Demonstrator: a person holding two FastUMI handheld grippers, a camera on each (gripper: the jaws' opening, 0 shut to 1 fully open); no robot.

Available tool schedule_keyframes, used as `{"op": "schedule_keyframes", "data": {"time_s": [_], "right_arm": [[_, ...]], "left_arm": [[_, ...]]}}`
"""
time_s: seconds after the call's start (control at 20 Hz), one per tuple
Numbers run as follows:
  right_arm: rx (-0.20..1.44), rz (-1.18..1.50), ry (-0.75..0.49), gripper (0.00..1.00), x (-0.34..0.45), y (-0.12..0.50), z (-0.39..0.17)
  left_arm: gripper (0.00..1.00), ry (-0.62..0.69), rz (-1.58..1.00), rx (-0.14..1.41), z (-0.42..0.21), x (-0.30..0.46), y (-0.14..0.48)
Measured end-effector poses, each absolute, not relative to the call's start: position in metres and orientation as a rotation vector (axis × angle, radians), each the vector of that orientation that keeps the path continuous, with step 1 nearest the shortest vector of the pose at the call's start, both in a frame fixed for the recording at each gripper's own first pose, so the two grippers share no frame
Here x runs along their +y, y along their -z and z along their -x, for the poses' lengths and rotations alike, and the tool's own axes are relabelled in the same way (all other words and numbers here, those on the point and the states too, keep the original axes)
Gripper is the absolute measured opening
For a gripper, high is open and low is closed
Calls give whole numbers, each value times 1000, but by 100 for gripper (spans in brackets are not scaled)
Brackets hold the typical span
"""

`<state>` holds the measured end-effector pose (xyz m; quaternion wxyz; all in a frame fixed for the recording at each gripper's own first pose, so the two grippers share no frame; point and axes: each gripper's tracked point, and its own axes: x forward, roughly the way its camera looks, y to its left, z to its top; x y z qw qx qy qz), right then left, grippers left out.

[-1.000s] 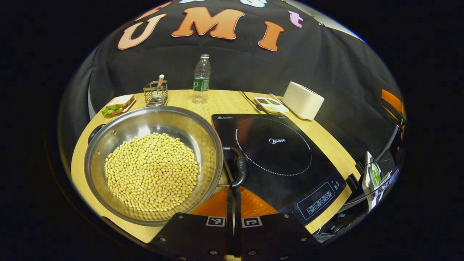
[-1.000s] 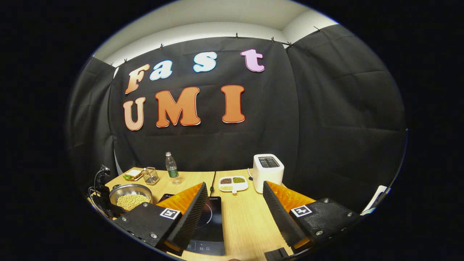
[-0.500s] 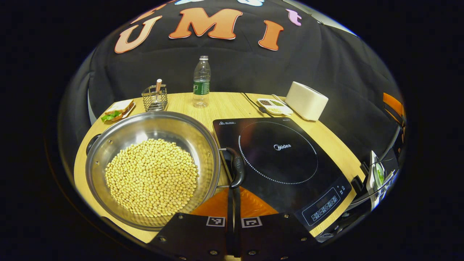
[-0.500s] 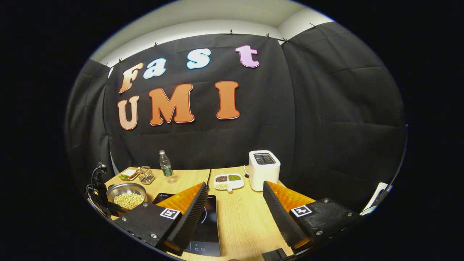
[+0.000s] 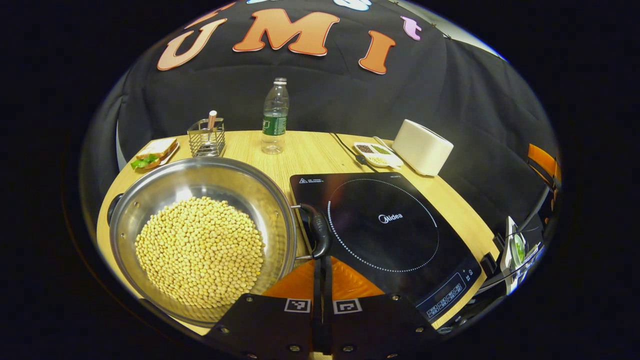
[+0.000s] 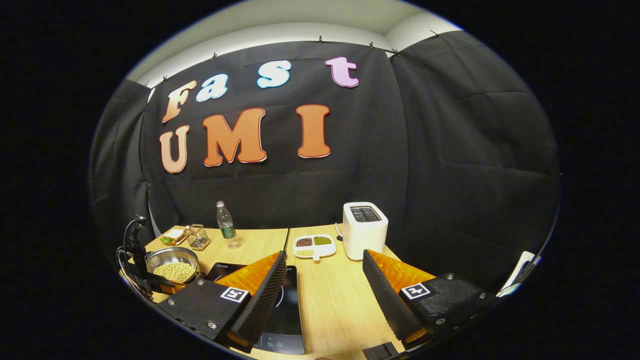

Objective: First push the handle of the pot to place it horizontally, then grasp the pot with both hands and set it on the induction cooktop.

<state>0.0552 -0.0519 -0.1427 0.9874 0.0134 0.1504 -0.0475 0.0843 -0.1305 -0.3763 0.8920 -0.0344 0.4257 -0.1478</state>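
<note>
Left gripper (image 5: 322, 262), fingers pressed together, noses against the near end of the black curved handle (image 5: 318, 235) on the wide steel pot of yellow beans (image 5: 200, 240), which sits at the table's left, beside the black induction cooktop (image 5: 385, 225); push low and gently, so the pot stays put, while the right gripper (image 6: 325, 285) hangs spread wide, holding nothing

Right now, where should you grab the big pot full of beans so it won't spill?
Probably by its two side handles, one gripper each. The pot is wide, shallow and full of beans, so one-sided lifting would likely tip it. The black handle beside the cooktop suits the right gripper; the far handle suits the left gripper.
</note>
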Motion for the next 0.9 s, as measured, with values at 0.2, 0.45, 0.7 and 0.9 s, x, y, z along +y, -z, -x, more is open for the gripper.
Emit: {"op": "schedule_keyframes", "data": {"time_s": [0.2,0.45,0.7,0.9], "right_arm": [[328,-25,98,95,-37,153,-61],[347,-15,62,95,11,158,-74],[360,-34,-11,95,79,167,-85],[382,-43,-52,95,130,184,-95]], "left_arm": [[2,313,60,870,-82,-127,372],[5,265,73,706,-95,-85,309],[2,137,13,579,-110,6,268],[2,52,49,537,-110,71,260]]}}
